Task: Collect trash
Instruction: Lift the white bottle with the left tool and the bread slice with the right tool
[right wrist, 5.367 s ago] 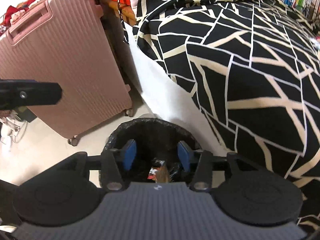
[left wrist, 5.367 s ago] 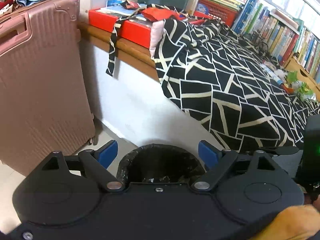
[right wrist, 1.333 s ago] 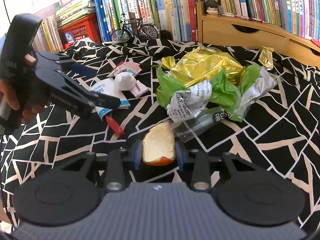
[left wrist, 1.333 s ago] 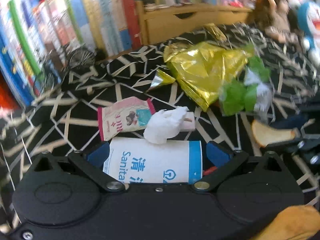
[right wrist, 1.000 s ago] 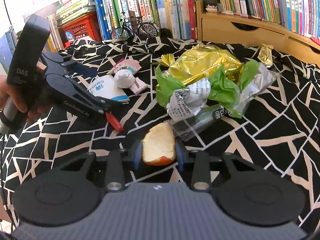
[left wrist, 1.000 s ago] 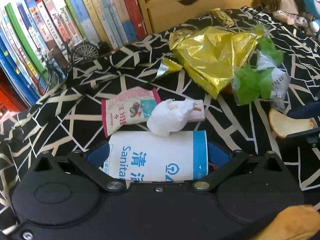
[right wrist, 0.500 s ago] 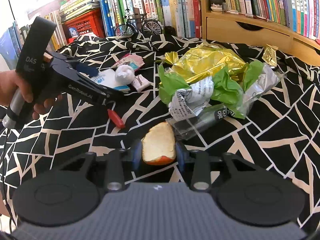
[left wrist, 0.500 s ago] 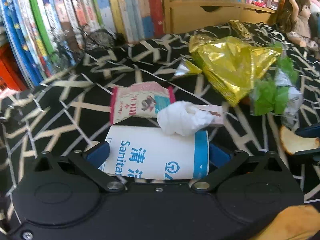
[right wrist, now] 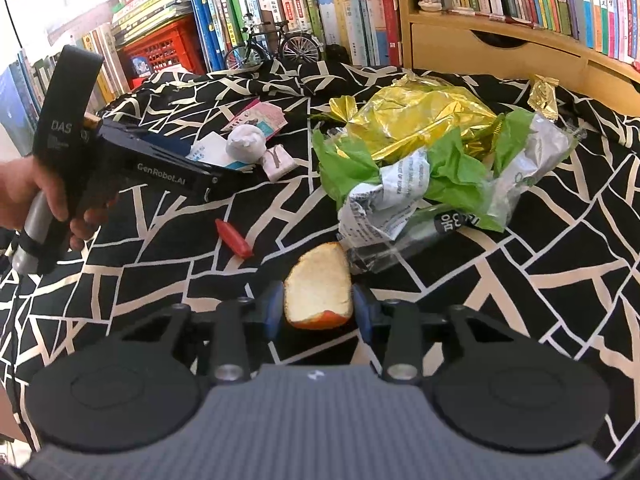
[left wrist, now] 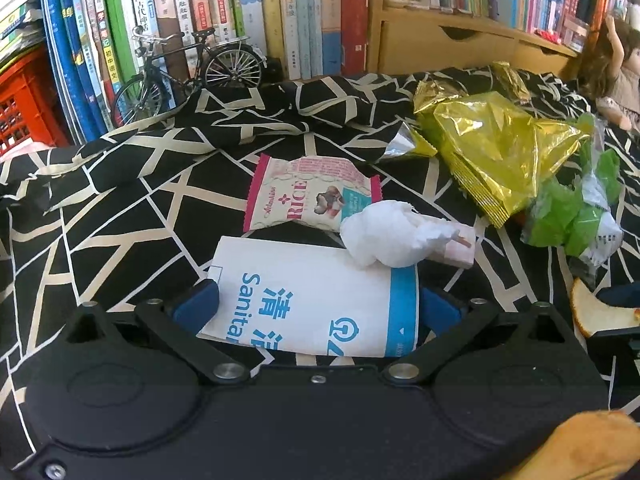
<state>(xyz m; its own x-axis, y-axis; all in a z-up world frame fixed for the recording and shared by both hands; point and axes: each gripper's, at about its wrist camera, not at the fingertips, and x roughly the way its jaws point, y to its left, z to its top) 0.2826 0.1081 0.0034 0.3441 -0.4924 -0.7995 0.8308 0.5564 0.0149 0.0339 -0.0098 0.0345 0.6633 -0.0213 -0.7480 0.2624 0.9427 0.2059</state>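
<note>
Trash lies on the black-and-cream bedspread [left wrist: 120, 216]. A white and blue sanitary bag [left wrist: 312, 300] lies flat between the fingers of my left gripper [left wrist: 318, 308], which is open and straddles it. A crumpled tissue ball [left wrist: 380, 240] rests on the bag's far edge, with a pink rice-snack wrapper [left wrist: 308, 200] behind it. My right gripper [right wrist: 317, 312] is shut on an orange peel [right wrist: 320, 292] low over the bedspread. In the right wrist view a hand holds the left gripper [right wrist: 216, 160] over the sanitary bag [right wrist: 208, 148].
A gold foil bag [right wrist: 420, 120] and a green and clear wrapper [right wrist: 444, 172] are piled just past the peel. A small red piece [right wrist: 234, 238] lies left of it. Books, a toy bicycle [left wrist: 188, 72], a wooden drawer unit [right wrist: 500, 52] and a doll [left wrist: 616, 72] line the far side.
Both grippers have come from the black bin by the suitcase to the bed. In the last second the left view swung slightly left over the bag; the peel stays fixed between the right fingers.
</note>
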